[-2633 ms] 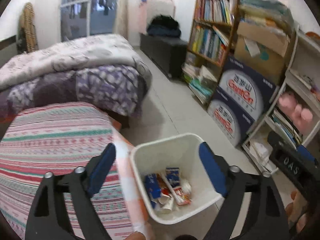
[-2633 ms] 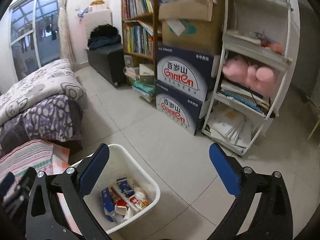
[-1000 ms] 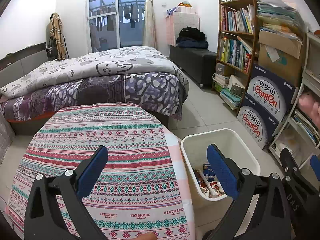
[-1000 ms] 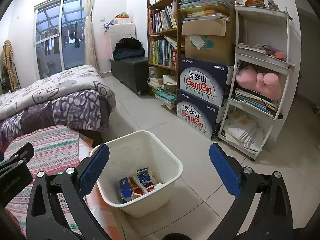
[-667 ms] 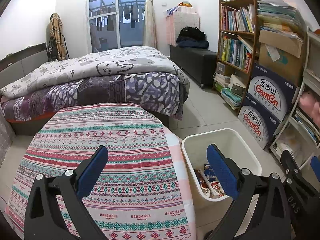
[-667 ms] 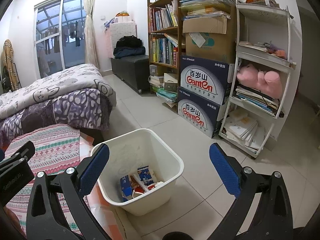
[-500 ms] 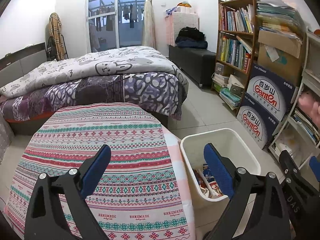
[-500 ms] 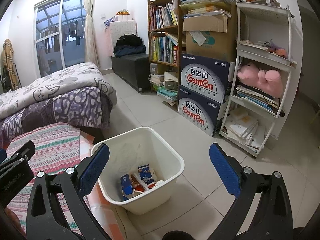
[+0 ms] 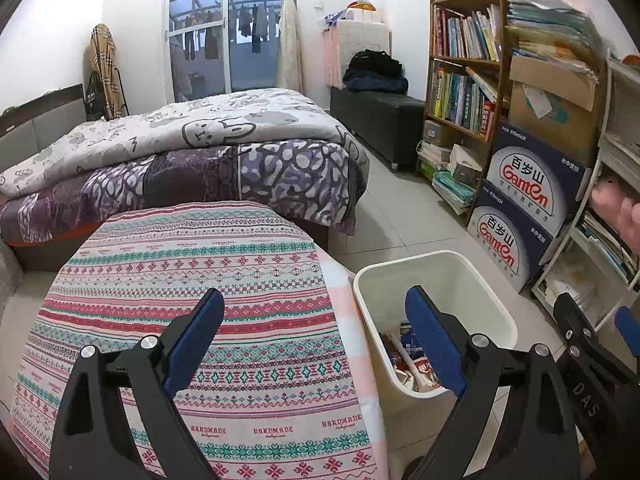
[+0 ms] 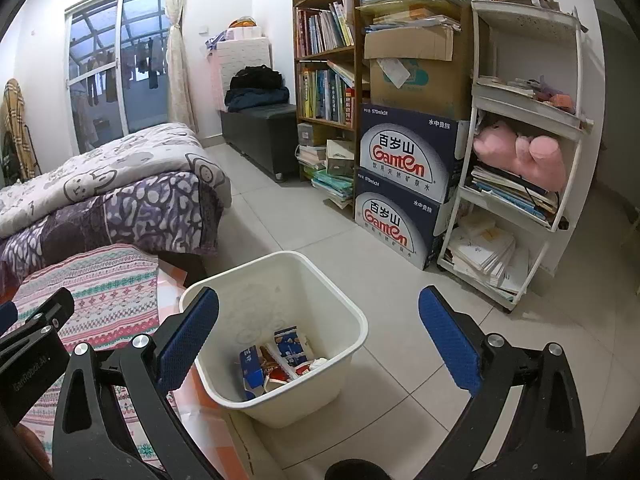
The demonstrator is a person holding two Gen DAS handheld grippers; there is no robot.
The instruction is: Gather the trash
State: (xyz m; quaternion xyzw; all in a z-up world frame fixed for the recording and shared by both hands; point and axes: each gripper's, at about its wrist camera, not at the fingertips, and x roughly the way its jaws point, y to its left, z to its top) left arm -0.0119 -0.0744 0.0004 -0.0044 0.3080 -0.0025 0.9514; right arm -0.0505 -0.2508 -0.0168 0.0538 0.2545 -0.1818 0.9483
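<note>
A white waste bin (image 10: 312, 392) stands on the tiled floor beside a low table draped in a striped patterned cloth (image 9: 200, 260). Blue and red cartons and wrappers (image 10: 280, 356) lie in its bottom. My right gripper (image 10: 319, 298) is open above and just short of the bin, nothing between its blue pads. My left gripper (image 9: 314, 300) is open over the cloth's right edge, with the bin (image 9: 392, 300) under its right finger and no object between its jaws. The cloth top shows no loose items.
A bed with a purple and grey quilt (image 9: 200, 152) lies behind the table. A bookshelf (image 10: 324, 80), stacked blue water boxes (image 10: 400, 184) and a white shelf rack (image 10: 520, 160) line the right wall. Tiled floor (image 10: 280, 216) runs between.
Since the earliest frames both grippers have drawn back and up from right above the bin. Over the last second the left jaws have narrowed slightly; little else has moved.
</note>
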